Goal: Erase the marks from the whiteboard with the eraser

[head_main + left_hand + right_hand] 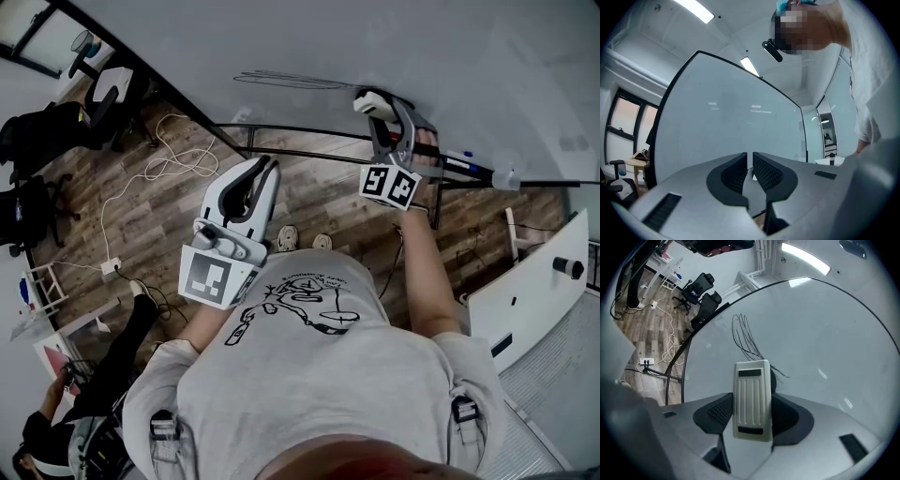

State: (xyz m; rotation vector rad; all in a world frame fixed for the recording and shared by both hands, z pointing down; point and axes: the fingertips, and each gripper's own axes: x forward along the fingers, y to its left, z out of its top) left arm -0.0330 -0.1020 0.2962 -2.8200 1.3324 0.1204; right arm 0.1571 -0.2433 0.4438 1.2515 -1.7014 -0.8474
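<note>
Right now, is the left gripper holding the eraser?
No, the left gripper holds nothing; the eraser sits clamped in the right gripper.

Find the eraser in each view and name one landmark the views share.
Head view: the eraser is upper centre-right, at the lower edge of the board.
Left gripper view: not in it.
Right gripper view: the eraser is at centre, clamped between the jaws.
Shared landmark: the black-framed whiteboard, seen in all three views.

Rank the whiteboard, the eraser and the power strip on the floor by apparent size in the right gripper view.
1. The whiteboard, largest.
2. The eraser, though its nearness to the camera inflates it.
3. The power strip, smallest.
</note>
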